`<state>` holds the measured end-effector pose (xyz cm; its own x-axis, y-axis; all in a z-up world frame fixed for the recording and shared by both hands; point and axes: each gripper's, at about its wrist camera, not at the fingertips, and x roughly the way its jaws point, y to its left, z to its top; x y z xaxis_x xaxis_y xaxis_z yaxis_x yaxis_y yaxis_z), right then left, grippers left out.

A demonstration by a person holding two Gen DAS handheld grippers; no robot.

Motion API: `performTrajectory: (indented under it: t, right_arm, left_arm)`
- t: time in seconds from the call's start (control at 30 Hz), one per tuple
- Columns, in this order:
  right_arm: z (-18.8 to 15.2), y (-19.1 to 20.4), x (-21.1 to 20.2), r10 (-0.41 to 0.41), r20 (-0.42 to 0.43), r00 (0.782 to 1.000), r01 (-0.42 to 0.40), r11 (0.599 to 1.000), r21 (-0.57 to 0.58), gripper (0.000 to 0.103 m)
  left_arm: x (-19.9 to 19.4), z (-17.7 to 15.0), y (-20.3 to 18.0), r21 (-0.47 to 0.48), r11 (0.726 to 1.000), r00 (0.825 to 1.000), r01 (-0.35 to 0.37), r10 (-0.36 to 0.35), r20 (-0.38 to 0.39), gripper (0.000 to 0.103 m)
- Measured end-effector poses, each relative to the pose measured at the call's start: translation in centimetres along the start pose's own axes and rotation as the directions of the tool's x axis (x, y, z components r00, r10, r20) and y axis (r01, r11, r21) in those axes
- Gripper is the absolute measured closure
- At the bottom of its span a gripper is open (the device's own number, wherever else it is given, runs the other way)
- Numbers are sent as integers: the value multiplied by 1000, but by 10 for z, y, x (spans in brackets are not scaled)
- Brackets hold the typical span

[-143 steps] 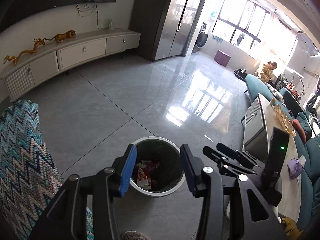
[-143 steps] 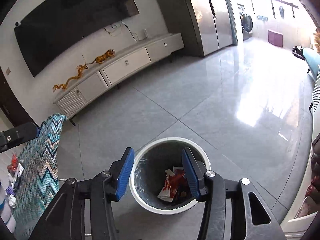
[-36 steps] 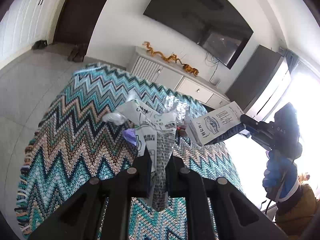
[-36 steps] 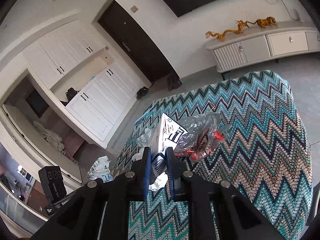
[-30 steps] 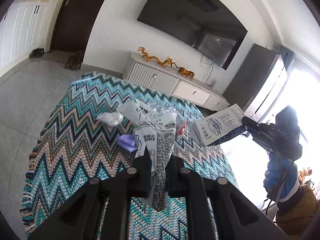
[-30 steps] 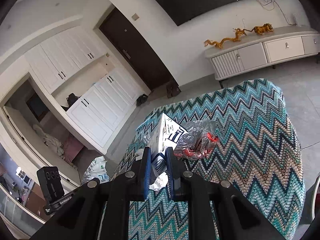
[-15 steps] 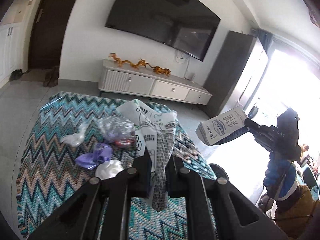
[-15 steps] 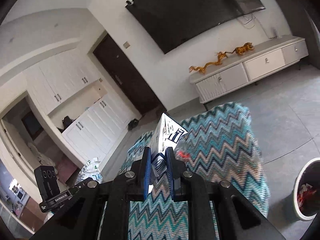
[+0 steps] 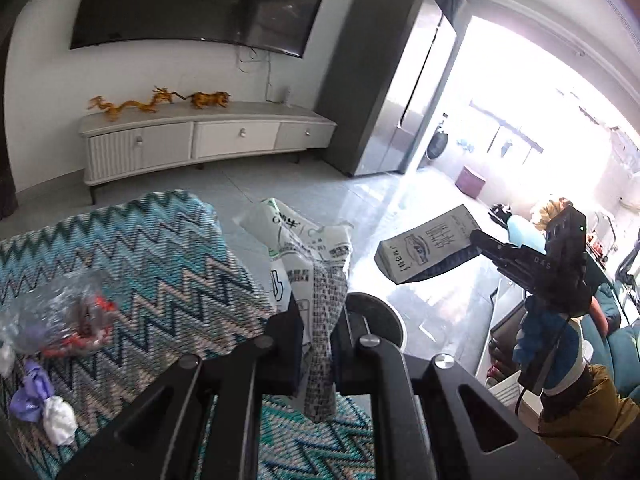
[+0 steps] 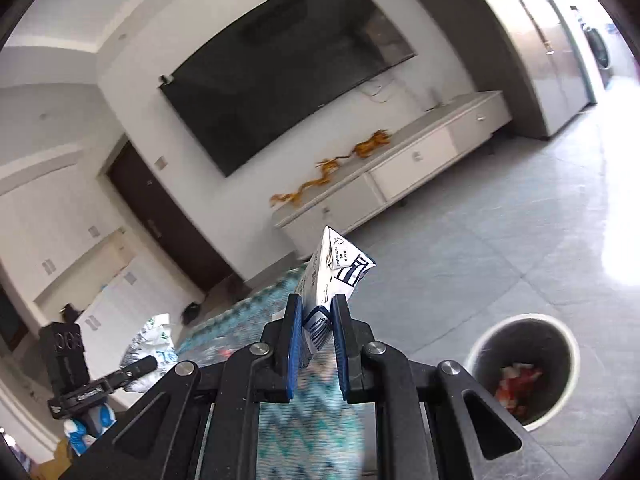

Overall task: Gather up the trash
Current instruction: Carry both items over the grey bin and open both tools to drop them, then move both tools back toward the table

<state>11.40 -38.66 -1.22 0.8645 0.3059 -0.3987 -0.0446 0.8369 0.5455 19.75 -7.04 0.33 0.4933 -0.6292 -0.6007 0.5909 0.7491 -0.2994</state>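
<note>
Crinkled plastic wrapper (image 9: pixel 316 280) is pinched in the left claw (image 9: pixel 318 344); the right claw (image 10: pixel 314 344) clamps a milk carton (image 10: pixel 334 276). The bin (image 10: pixel 524 368) sits at four o'clock in the right view. Best release comes once each claw hangs squarely above its rim.

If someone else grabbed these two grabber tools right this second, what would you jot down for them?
Left gripper: shut on a crumpled wrapper, held above the table edge.
Right gripper: shut on a milk carton, held in the air.
Bin: on the floor, low right in the right view, some trash already inside.
Left to do: drop both items into the bin, then fetch what lies on the zigzag cloth: a clear plastic bag, a purple wad and a white wad.
</note>
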Motion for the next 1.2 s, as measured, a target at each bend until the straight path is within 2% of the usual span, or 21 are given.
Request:
performTrajectory:
  t: [0.1,0.2,0.33,0.47,0.53,0.67,0.83,1.03,1.1,1.17,1.2]
  right_arm:
    - [3,-34,-9,-115,16,993,116,993,-1,89]
    - [2,-68,-14,-212,20,977,212,977,4,89]
    - [-4,-111,-8,-297,4,955,296,954,44,89]
    - [-14,-148,11,-367,-48,929,369,927,69,89]
    - [-20,-163,23,-392,-80,917,397,915,67,89]
    - [-35,-194,51,-435,-153,887,448,892,64,89]
    - [-53,-227,75,-455,-222,862,483,871,91,89]
    - [-64,-245,97,-462,-269,845,502,858,104,88]
    - [-67,-249,103,-470,-285,835,514,852,100,88]
    - [-70,-254,109,-464,-305,832,516,849,114,87]
    - [-68,-255,116,-467,-309,828,521,845,120,87]
  left_arm:
    - [53,11,-31,32,999,997,44,-42,-69,92]
    - [106,16,-56,53,995,987,87,-79,-139,92]
    - [171,19,-78,62,991,968,123,-106,-226,92]
    - [231,15,-94,44,989,946,142,-122,-299,92]
    - [261,12,-97,20,988,929,153,-137,-342,92]
    - [305,9,-101,-9,987,908,159,-150,-391,92]
    - [347,8,-105,-11,988,893,152,-142,-426,91]
    - [380,6,-105,-36,987,876,157,-156,-457,89]
    - [381,4,-99,-50,987,873,153,-159,-461,83]
    - [382,3,-94,-70,986,874,148,-164,-457,64]
    - [382,4,-92,-77,986,876,148,-167,-453,60]
